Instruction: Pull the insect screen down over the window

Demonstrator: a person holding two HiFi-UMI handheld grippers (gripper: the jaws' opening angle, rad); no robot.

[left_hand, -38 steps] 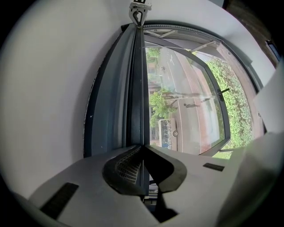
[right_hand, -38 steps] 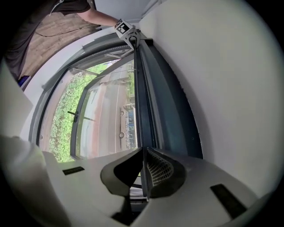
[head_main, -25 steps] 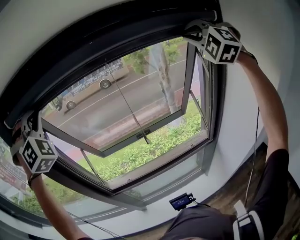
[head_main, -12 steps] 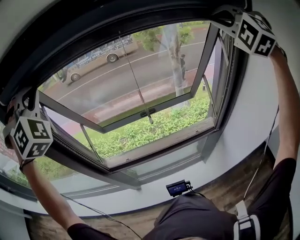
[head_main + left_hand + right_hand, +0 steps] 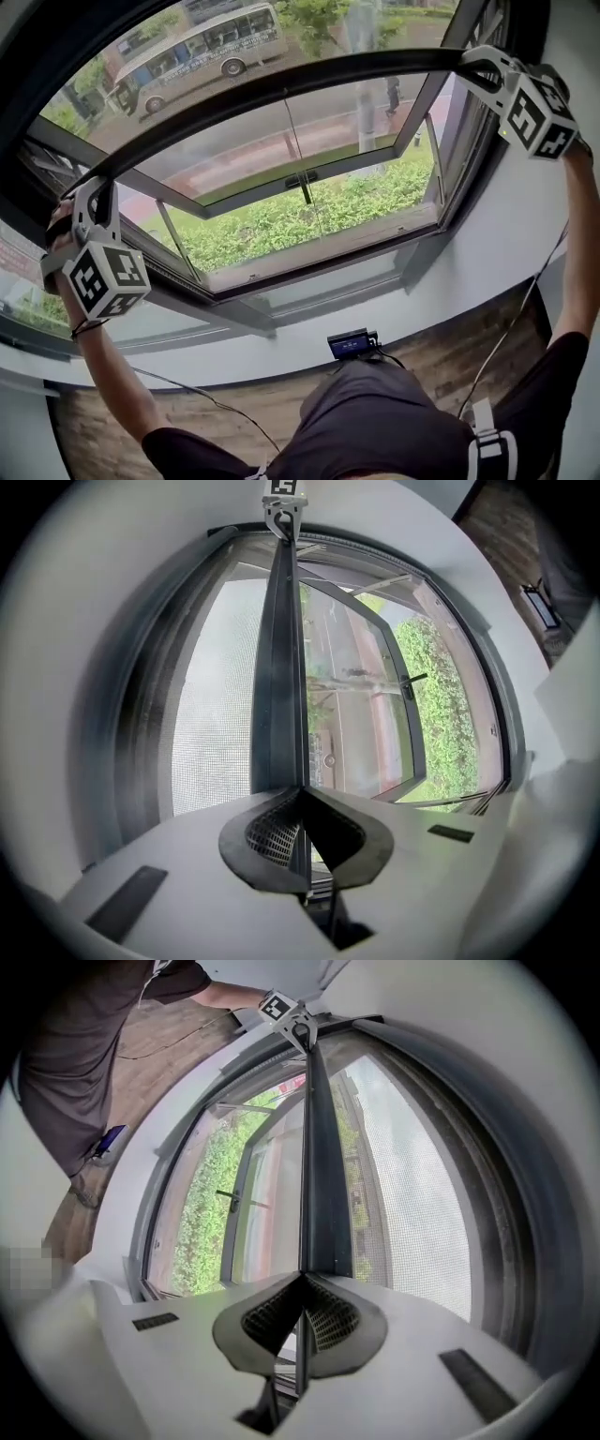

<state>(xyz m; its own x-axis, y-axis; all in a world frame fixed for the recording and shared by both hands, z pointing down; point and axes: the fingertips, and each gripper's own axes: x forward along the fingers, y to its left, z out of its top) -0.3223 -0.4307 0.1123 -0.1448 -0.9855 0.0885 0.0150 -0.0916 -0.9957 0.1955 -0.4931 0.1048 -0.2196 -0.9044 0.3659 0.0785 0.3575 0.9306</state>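
Clamping the left end of the insect screen's pull bar [image 5: 281,81], the left hand-held gripper [image 5: 82,199] has its jaws pressed together on the bar's thin edge. In its own view, grey mesh [image 5: 216,714] is stretched on one side of the bar and open air lies on the other. In the head view the bar arcs across the upper part of the window opening. It sits above the handle [image 5: 302,180] of the casement sash, which stands pushed outward over a hedge [image 5: 309,225]. The mesh therefore covers only the top of the opening, and the lower frame rail [image 5: 309,281] is well apart from the bar. At the far right, the right hand-held gripper [image 5: 483,67] is likewise closed tight on the bar's other end, beside the side frame.

The pull looks to be under way, roughly a third done. The next move calls for both ends to come down together and level, so the bar does not skew in its side tracks, until it meets the lower rail.
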